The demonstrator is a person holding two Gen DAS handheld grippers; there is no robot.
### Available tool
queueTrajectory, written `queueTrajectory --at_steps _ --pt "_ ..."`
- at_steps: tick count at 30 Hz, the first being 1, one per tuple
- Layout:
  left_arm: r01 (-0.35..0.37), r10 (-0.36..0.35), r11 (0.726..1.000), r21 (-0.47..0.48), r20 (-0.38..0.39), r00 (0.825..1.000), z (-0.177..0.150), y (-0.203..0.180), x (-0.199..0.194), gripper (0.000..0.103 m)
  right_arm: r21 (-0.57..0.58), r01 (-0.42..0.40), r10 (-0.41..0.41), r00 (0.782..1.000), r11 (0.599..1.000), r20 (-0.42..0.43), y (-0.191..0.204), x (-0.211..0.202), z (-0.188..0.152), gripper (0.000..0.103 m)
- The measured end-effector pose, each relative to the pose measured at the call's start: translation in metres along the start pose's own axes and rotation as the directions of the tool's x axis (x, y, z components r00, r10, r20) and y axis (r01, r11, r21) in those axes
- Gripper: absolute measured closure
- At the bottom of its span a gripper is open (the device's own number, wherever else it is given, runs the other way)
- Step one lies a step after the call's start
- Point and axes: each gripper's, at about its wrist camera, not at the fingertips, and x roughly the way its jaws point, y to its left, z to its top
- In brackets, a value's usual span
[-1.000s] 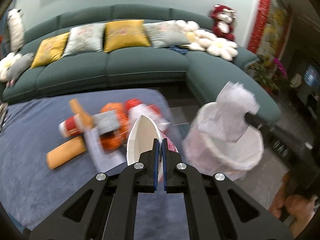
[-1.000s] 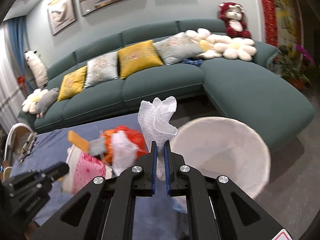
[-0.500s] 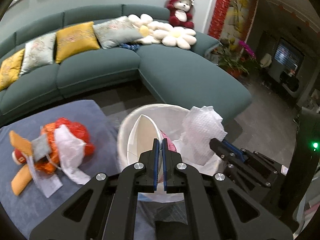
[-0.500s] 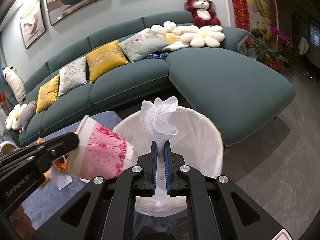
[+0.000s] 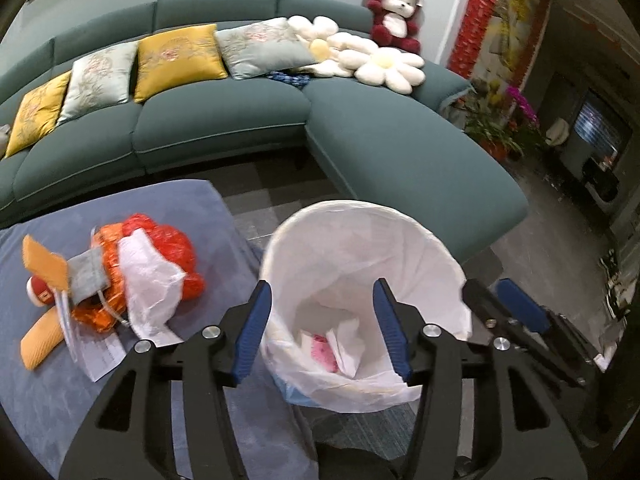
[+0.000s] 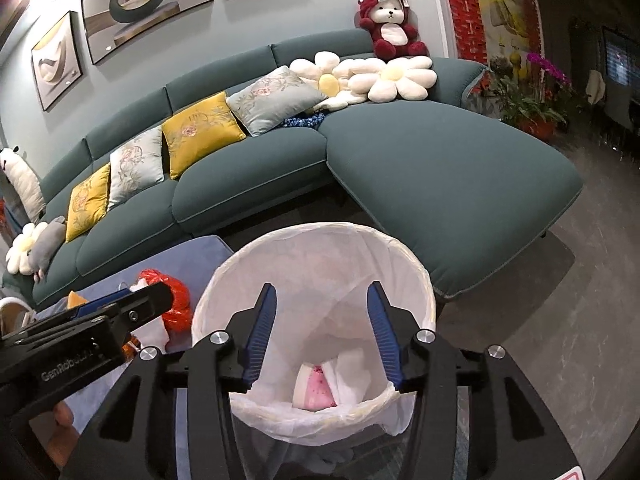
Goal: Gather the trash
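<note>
Left claw angled down over bin, jaws opening, nothing between them. Right claw alongside, same downward tilt, jaws opening, also empty. Pink cup and white paper towel lie at bin bottom (inside white liner). Remaining trash pile on blue surface, left of bin.

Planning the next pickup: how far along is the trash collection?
Done: a pink paper cup and white tissue lie in the lined bin. In hand: nothing; both the left hand-held gripper and the right hand-held gripper are opening, empty, over it. Left: the orange bag pile on the blue table.
</note>
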Motion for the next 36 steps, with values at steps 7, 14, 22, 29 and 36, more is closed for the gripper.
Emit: queueTrajectory --at_steps 7,14,22,29,36 --pt "-0.057 0.058 0.996 -0.066 0.007 0.998 -0.009 0.035 -0.014 0.047 -0.037 -0.029 0.030 1.000 0.999 0.011 0.022 -0.008 0.002 0.051" --pt "-0.141 0.140 0.974 -0.175 -0.015 0.990 -0.026 0.092 -0.032 0.037 -0.091 -0.093 0.093 0.996 0.992 -0.002 0.069 -0.013 -0.006 0.050" --pt "-0.251 0.251 0.936 -0.248 -0.032 0.967 -0.052 0.162 -0.055 0.031 -0.164 -0.169 0.161 0.985 0.972 -0.058 0.132 -0.009 -0.024 0.050" --pt "-0.357 0.356 0.905 -0.233 -0.050 0.933 -0.083 0.222 -0.067 0.025 -0.208 -0.216 0.198 0.975 0.954 -0.105 0.180 -0.004 -0.041 0.046" --pt "-0.402 0.399 0.899 -0.175 -0.054 0.915 -0.108 0.278 -0.061 0.022 -0.232 -0.245 0.212 0.965 0.941 -0.157 0.221 0.006 -0.057 0.046"
